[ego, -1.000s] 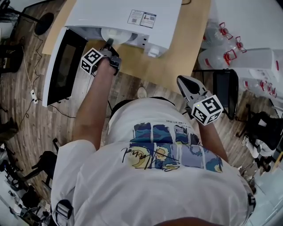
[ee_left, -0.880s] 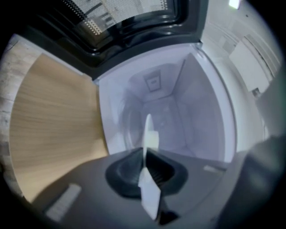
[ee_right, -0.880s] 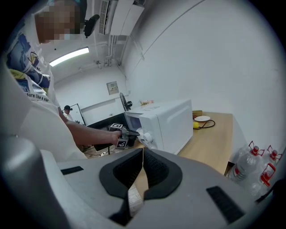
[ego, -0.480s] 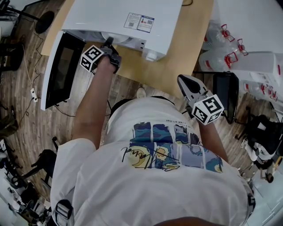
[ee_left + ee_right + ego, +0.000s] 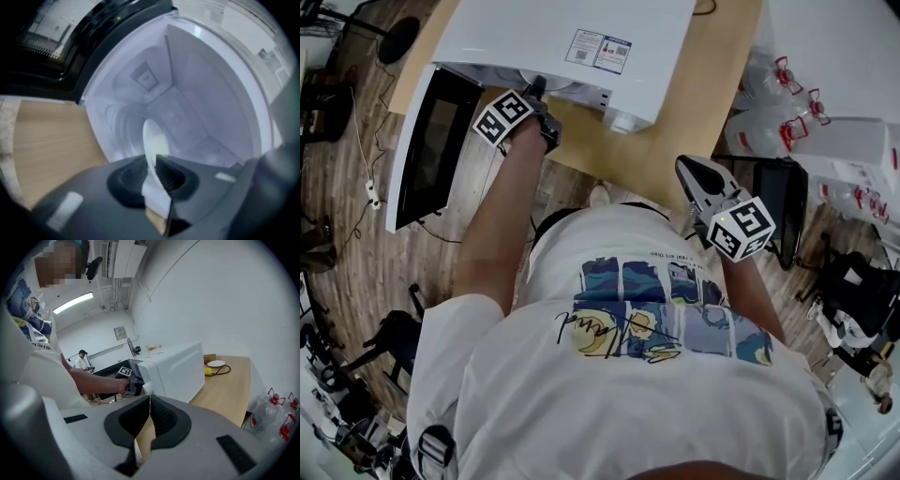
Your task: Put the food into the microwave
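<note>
The white microwave [image 5: 572,37] stands on the wooden table with its black door [image 5: 431,141] swung open to the left. My left gripper [image 5: 534,89] reaches into the opening. In the left gripper view a white plate [image 5: 152,140] rests inside the cavity [image 5: 197,103], its rim between the jaws of my left gripper [image 5: 152,173]. Those jaws have just been opening and a narrow gap shows beside the rim. No food is visible on the plate. My right gripper [image 5: 689,169] hangs shut and empty near the table's front edge, seen again in its own view [image 5: 149,401].
Several water bottles [image 5: 778,122] stand on the floor at the right beside a black chair [image 5: 783,202]. On the far end of the table lie a small white dish [image 5: 216,363], a yellow item [image 5: 208,371] and a cable. Another person sits far back in the room.
The left gripper's marker cube has rolled at the microwave opening. The white plate seen in the opening earlier now shows less. The right gripper has shifted only slightly.
</note>
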A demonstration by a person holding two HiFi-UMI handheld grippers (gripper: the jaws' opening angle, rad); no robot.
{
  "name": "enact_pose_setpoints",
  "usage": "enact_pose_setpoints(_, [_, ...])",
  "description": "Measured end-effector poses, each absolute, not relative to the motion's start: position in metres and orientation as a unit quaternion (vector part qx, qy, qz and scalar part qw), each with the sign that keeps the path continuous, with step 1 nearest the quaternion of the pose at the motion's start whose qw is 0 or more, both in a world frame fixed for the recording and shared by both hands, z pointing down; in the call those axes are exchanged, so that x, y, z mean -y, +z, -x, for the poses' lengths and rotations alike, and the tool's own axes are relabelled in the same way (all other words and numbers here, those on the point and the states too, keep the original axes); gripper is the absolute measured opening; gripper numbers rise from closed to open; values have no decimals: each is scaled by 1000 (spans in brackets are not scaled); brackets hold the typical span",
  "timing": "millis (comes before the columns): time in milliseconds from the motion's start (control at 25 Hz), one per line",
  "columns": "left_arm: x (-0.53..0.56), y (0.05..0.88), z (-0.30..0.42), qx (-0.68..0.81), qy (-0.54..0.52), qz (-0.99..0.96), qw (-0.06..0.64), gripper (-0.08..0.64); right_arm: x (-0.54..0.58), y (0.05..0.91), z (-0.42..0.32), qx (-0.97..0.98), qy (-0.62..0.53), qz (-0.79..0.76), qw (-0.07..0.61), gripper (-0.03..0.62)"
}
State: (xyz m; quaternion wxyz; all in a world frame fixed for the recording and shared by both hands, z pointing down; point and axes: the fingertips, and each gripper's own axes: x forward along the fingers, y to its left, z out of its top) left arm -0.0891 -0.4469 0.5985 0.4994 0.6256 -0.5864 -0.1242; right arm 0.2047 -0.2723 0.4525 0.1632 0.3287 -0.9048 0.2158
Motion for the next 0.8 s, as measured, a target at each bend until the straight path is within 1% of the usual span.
enact_pose_setpoints(360, [442,596,98,649,19,-650,394,115,276,454,-199,909,219,-317,158,11])
enact_pose_setpoints(640, [444,595,101,668,103,-656,335,163,277,453,-200,911,216,-316,156,11])
enact_pose_setpoints(800, [442,595,103,672,128,-656,317,181,275,453,-198,911,214,-316,156,11])
